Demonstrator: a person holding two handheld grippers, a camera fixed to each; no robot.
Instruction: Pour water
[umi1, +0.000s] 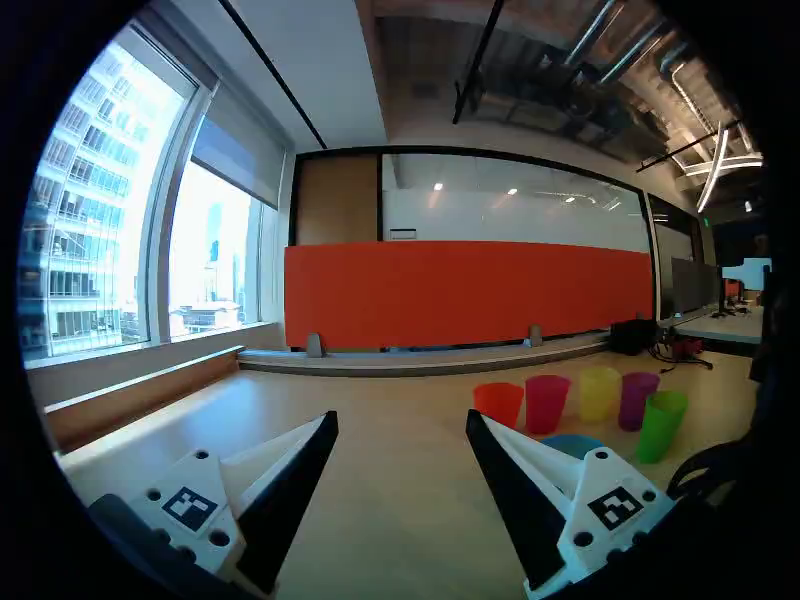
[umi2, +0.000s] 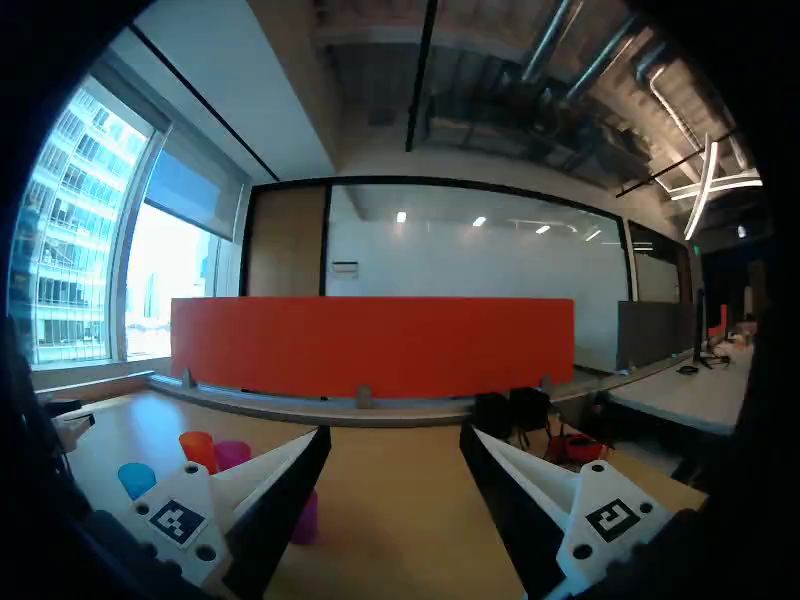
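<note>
Holding your left gripper and right gripper wide open, both empty, over the desk.
Coloured cups stand upright, long axis vertical, mouths up.

Both views low, toward orange partition

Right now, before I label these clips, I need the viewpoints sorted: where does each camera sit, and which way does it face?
Left gripper view: rides on the left gripper, low over the wooden table, facing the orange divider; its own open fingers show, with coloured cups ahead on its right.
Right gripper view: rides on the right gripper, facing that divider; open fingers, cups on its left.
Shared: divider, table, cups.
</note>
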